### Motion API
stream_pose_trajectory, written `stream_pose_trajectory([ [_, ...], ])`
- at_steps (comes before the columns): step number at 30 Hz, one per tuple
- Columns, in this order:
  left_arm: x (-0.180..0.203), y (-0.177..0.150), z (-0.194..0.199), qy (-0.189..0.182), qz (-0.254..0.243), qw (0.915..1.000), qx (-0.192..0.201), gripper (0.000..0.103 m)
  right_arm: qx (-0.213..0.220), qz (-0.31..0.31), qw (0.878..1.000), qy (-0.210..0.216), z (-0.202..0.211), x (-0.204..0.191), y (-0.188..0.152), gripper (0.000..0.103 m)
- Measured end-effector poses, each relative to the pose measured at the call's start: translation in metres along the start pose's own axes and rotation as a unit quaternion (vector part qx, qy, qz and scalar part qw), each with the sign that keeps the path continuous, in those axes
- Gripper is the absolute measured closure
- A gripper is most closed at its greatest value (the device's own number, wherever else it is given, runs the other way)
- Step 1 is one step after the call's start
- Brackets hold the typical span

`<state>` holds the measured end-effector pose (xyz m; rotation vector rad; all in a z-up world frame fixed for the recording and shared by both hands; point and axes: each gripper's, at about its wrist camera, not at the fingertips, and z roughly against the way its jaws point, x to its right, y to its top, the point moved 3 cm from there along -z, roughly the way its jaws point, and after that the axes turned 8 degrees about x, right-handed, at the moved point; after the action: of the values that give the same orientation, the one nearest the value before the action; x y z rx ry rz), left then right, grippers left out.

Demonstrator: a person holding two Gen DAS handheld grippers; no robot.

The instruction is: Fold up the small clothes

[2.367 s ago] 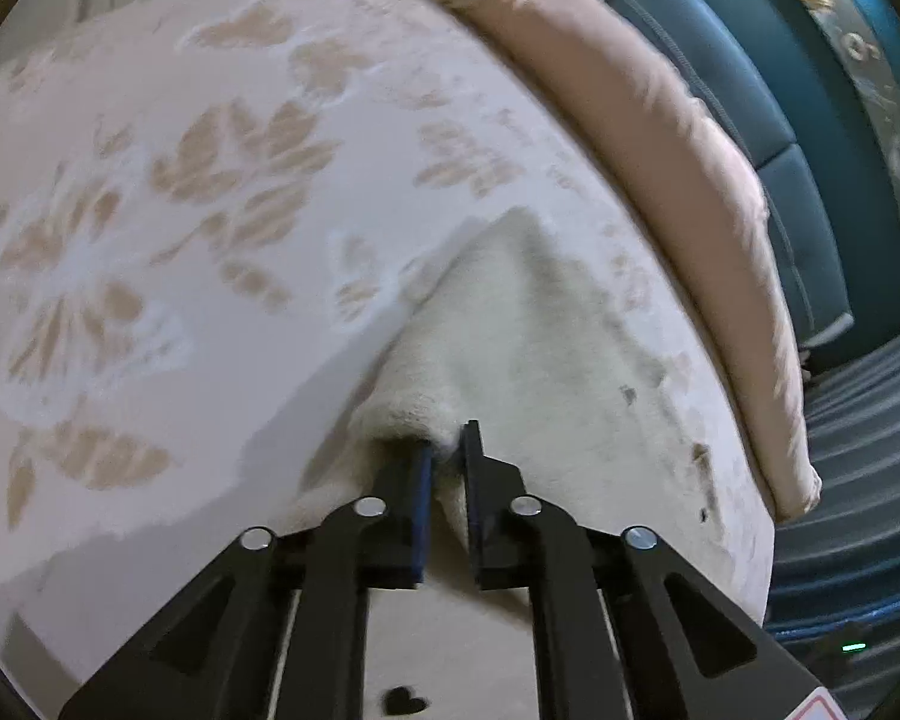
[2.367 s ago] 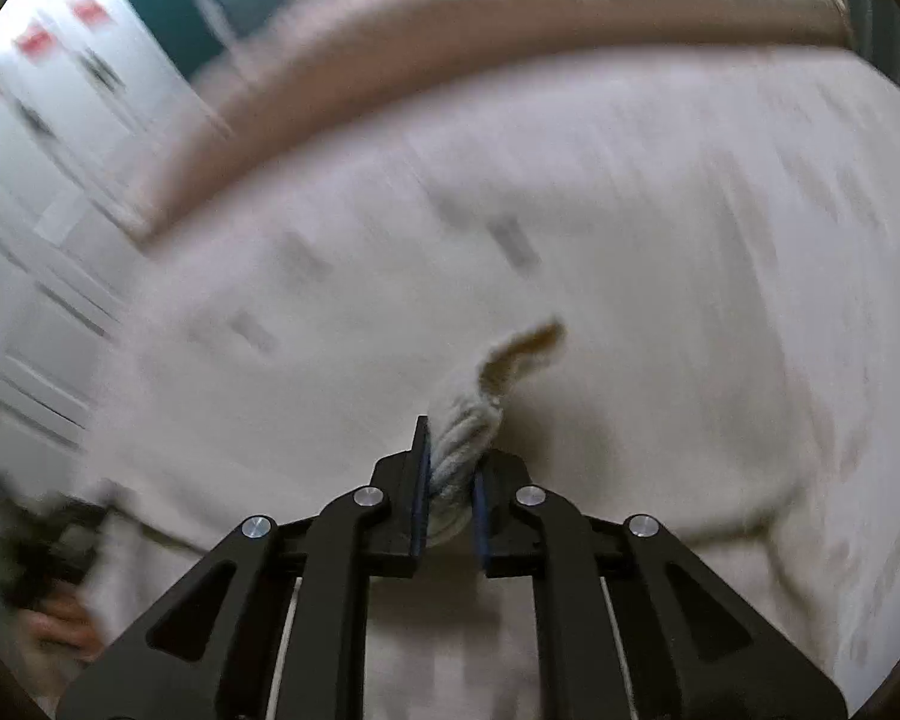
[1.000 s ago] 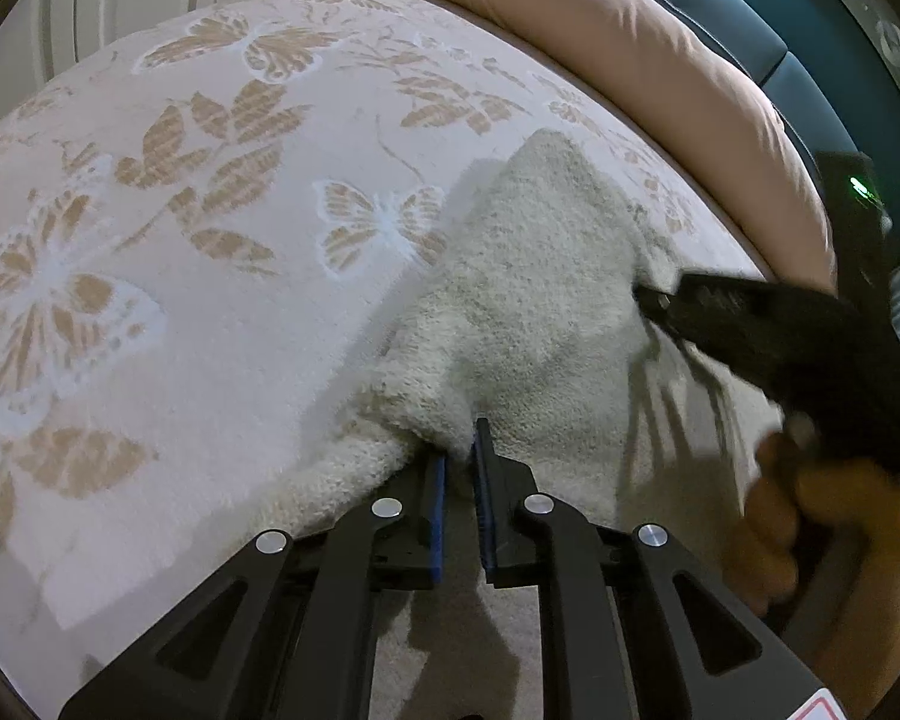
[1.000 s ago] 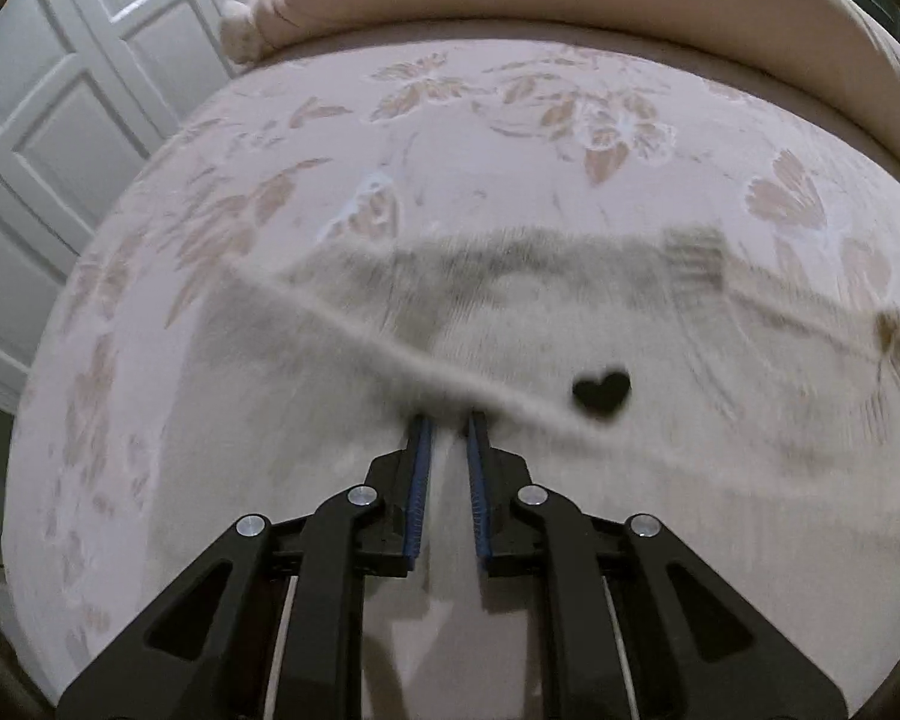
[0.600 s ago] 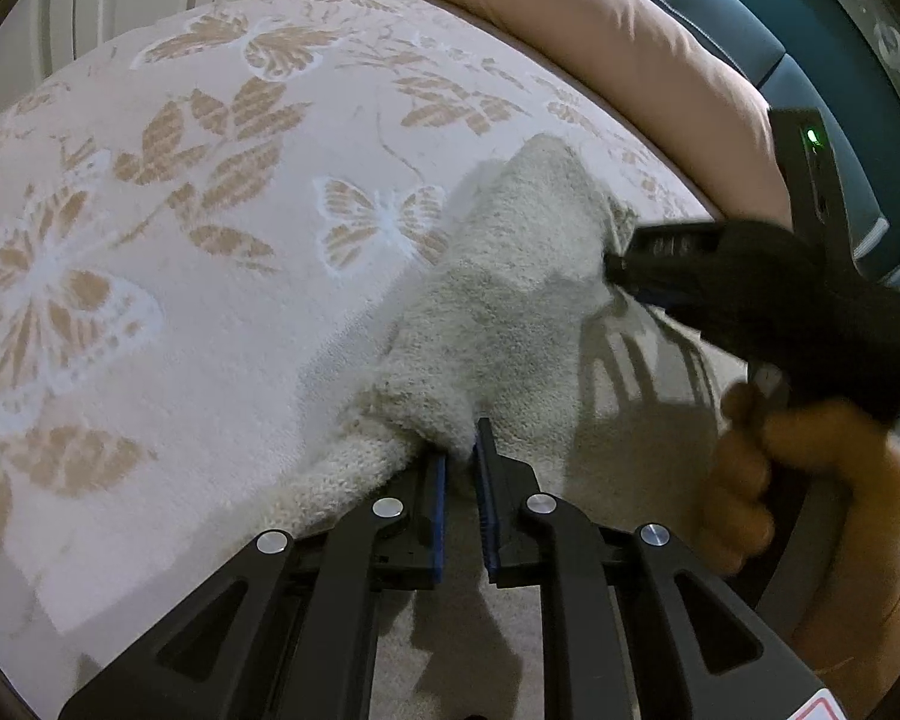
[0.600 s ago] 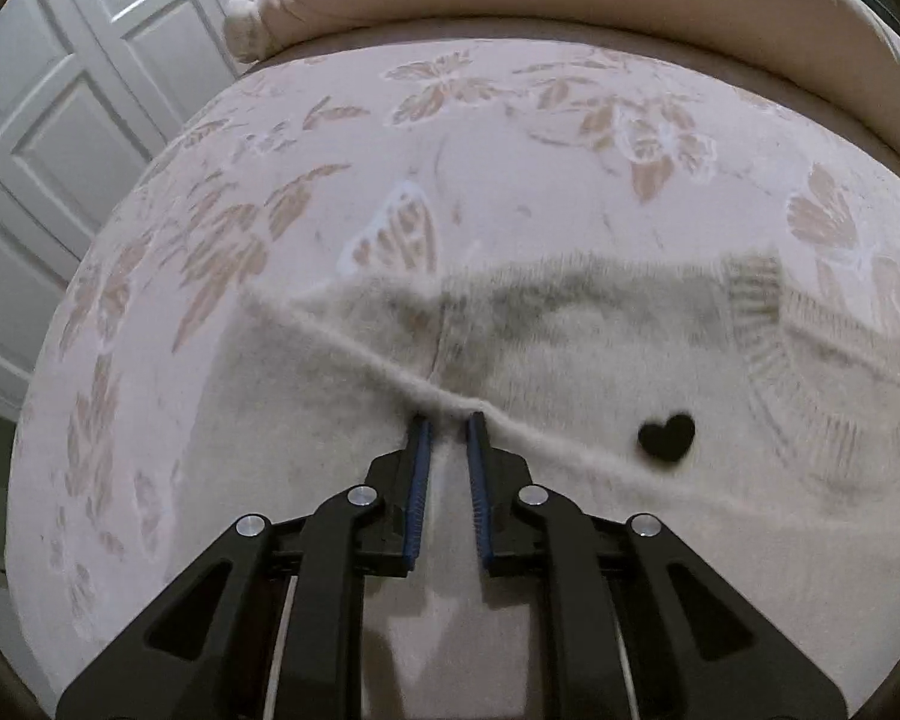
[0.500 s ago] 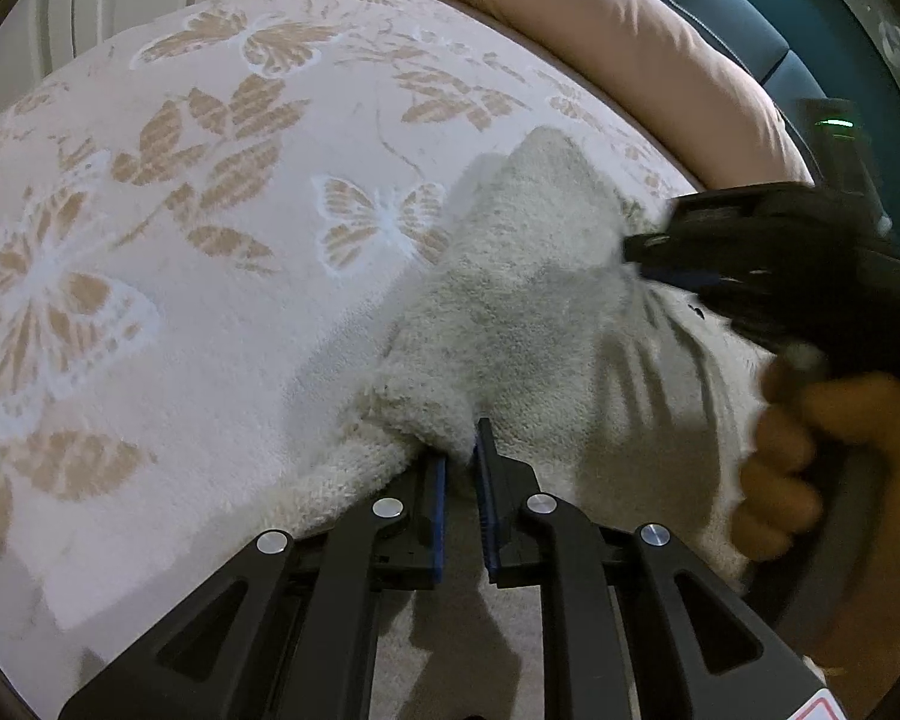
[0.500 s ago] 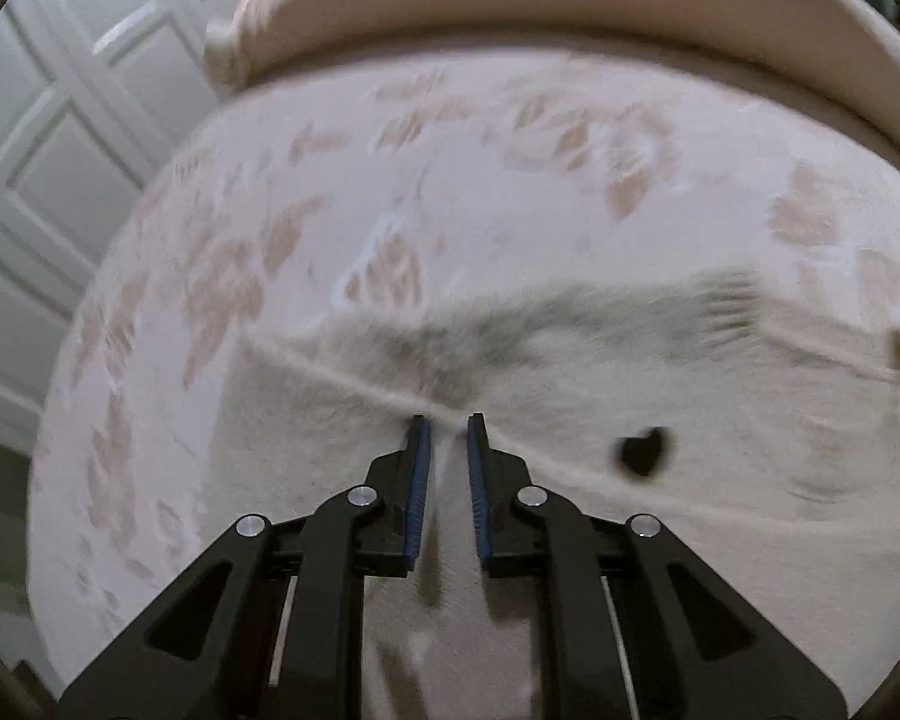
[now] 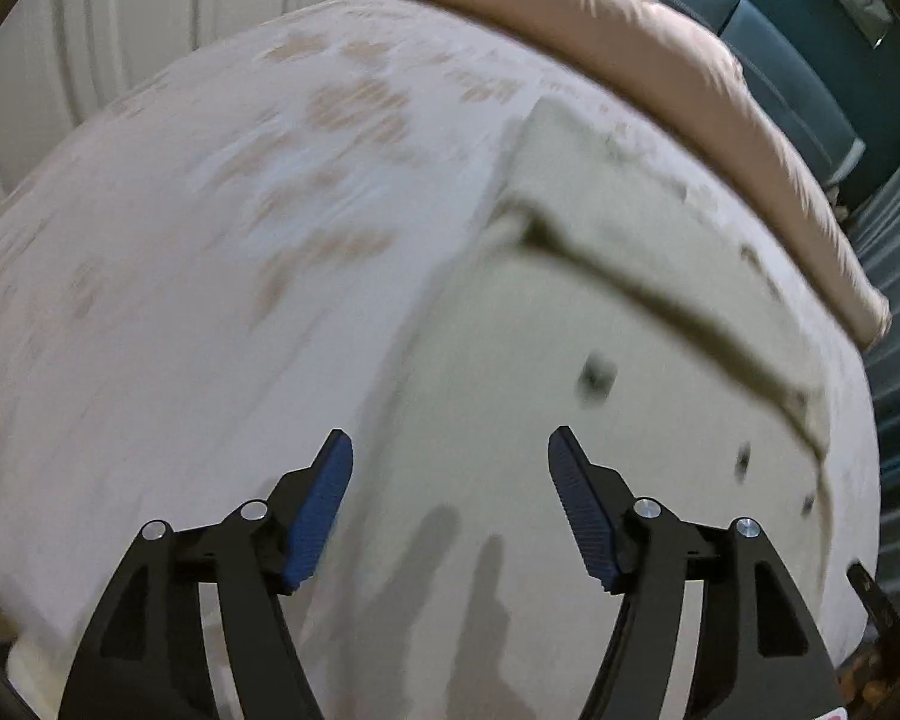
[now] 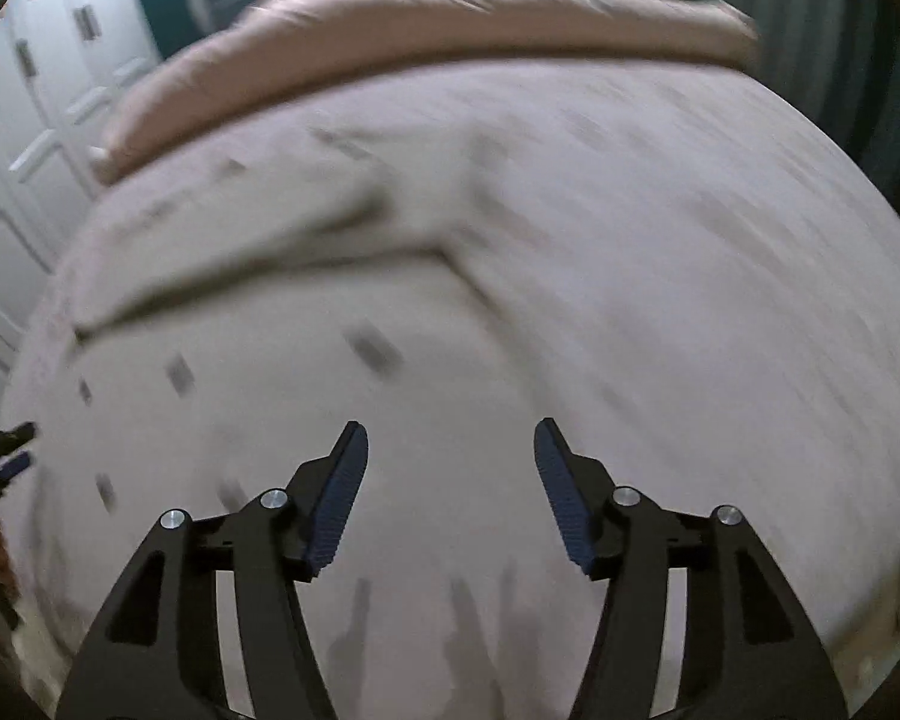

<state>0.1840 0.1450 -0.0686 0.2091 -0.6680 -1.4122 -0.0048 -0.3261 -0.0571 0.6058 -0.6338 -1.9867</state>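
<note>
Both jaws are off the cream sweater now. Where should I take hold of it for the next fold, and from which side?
Probably the sweater's left edge, where it meets the bedspread, near the folded-over band. Come with the left gripper, its jaws opening and nothing between them, from the bedspread side: that edge is free and reachable. The frames are blurred, so layers there are unclear.

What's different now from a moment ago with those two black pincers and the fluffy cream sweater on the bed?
Both let go. The left gripper and right gripper, each pinched on the fuzzy cream sweater a second ago, are opening their jaws with nothing between them, and both have pulled back from it. The sweater now lies folded, one layer over another. The butterfly-print bedspread and the pink pillow stayed as they were.
</note>
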Motion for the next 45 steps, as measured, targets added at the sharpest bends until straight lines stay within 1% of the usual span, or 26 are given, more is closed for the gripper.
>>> stream_pose_trajectory([
  [1,-0.007,-0.01,0.006,0.005,-0.001,0.9999,-0.009,0.037,-0.014,-0.015,1.0,-0.005,0.015,0.018,-0.019,0.041],
  [3,-0.023,-0.039,0.023,0.015,0.005,0.9994,-0.032,0.037,-0.034,-0.039,0.999,0.0,0.031,0.04,-0.046,0.038],
  [6,-0.039,-0.072,0.038,0.003,0.042,0.9973,-0.06,0.037,-0.048,-0.061,0.997,0.005,0.042,0.047,-0.083,0.035],
  [7,-0.042,-0.08,0.041,-0.002,0.056,0.9964,-0.064,0.036,-0.051,-0.067,0.996,0.007,0.044,0.047,-0.091,0.035],
  [8,-0.044,-0.086,0.044,-0.004,0.068,0.9956,-0.064,0.036,-0.056,-0.08,0.995,0.019,0.041,0.045,-0.099,0.035],
  [10,-0.042,-0.092,0.047,-0.007,0.079,0.9948,-0.064,0.036,-0.059,-0.095,0.993,0.031,0.033,0.037,-0.104,0.035],
  [12,-0.039,-0.093,0.046,-0.009,0.079,0.9947,-0.065,0.035,-0.064,-0.122,0.989,0.055,0.022,0.031,-0.105,0.035],
  [15,-0.032,-0.088,0.04,-0.019,0.088,0.9939,-0.063,0.032,-0.067,-0.155,0.982,0.081,0.012,0.024,-0.103,0.035],
  [18,-0.026,-0.084,0.036,-0.02,0.093,0.9939,-0.056,0.031,-0.063,-0.182,0.977,0.096,0.002,0.018,-0.098,0.033],
  [22,-0.018,-0.079,0.03,-0.025,0.085,0.9946,-0.055,0.031,-0.058,-0.191,0.974,0.104,-0.002,0.014,-0.094,0.034],
  [23,-0.016,-0.077,0.028,-0.022,0.082,0.9946,-0.059,0.033,-0.056,-0.191,0.974,0.106,-0.003,0.011,-0.092,0.04],
  [24,-0.015,-0.076,0.027,-0.025,0.08,0.9947,-0.06,0.037,-0.056,-0.187,0.975,0.106,-0.004,0.01,-0.091,0.046],
  [25,-0.013,-0.075,0.027,-0.028,0.076,0.9948,-0.061,0.049,-0.06,-0.183,0.976,0.104,-0.006,0.007,-0.089,0.048],
  [26,-0.01,-0.075,0.026,-0.035,0.071,0.9945,-0.069,0.058,-0.06,-0.18,0.976,0.103,-0.005,0.007,-0.09,0.054],
  [27,-0.008,-0.074,0.025,-0.04,0.07,0.994,-0.074,0.063,-0.059,-0.177,0.977,0.104,-0.004,0.006,-0.089,0.059],
  [28,-0.007,-0.074,0.025,-0.044,0.071,0.9934,-0.078,0.072,-0.058,-0.175,0.977,0.107,-0.003,0.004,-0.087,0.063],
  [29,-0.005,-0.074,0.025,-0.052,0.071,0.9925,-0.084,0.084,-0.055,-0.171,0.978,0.108,-0.001,0.002,-0.086,0.074],
  [30,-0.003,-0.074,0.026,-0.06,0.071,0.9919,-0.087,0.093,-0.052,-0.165,0.979,0.109,0.001,0.001,-0.084,0.087],
  [31,-0.002,-0.074,0.028,-0.063,0.067,0.9918,-0.088,0.096,-0.05,-0.162,0.979,0.109,0.003,0.001,-0.083,0.093],
  [35,0.005,-0.069,0.054,-0.075,0.044,0.9944,-0.06,0.098,-0.02,-0.148,0.983,0.107,0.026,0.003,-0.076,0.096],
  [38,0.005,-0.067,0.075,-0.087,0.033,0.9943,-0.052,0.098,-0.009,-0.125,0.986,0.106,0.048,0.007,-0.076,0.097],
  [42,0.001,-0.077,0.101,-0.097,0.013,0.9938,-0.053,0.099,-0.02,-0.089,0.991,0.096,0.068,0.012,-0.091,0.097],
  [45,-0.005,-0.098,0.121,-0.09,-0.013,0.9936,-0.066,0.099,-0.049,-0.057,0.993,0.091,0.084,0.015,-0.115,0.097],
])
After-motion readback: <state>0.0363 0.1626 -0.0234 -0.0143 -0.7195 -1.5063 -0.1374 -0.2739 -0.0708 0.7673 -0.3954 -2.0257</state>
